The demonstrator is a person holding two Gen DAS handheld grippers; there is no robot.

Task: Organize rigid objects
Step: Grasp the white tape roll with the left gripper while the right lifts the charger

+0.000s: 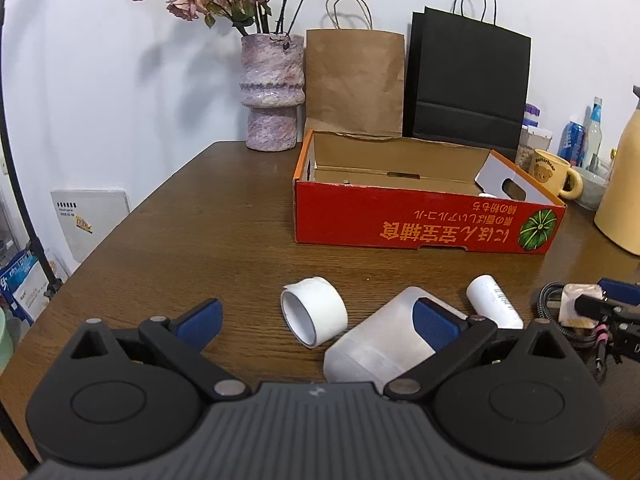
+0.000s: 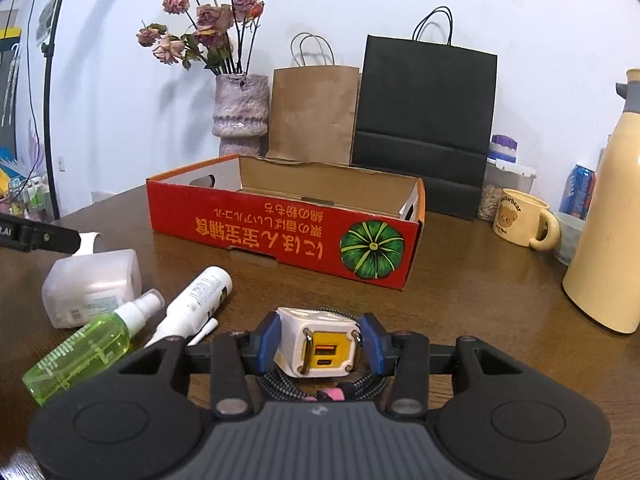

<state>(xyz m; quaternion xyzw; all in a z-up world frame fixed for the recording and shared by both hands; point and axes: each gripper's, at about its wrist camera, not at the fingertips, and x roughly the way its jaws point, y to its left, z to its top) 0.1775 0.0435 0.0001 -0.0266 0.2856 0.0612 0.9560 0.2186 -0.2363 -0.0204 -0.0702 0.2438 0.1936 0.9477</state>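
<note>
My right gripper is shut on a white cube charger with a yellow port face; its blue pads press both sides, and a braided cable coils beneath. My left gripper stands open low over the table, with a frosted white bottle lying against its right finger and a white tape roll ahead between the fingers. A white tube lies to the right. The open red cardboard box sits behind, also in the left wrist view. The right gripper with the charger shows at that view's right edge.
A green spray bottle and white tube lie left of the right gripper. A vase with dried roses, a brown bag and a black bag line the wall. A bear mug, cans and a cream jug stand at the right.
</note>
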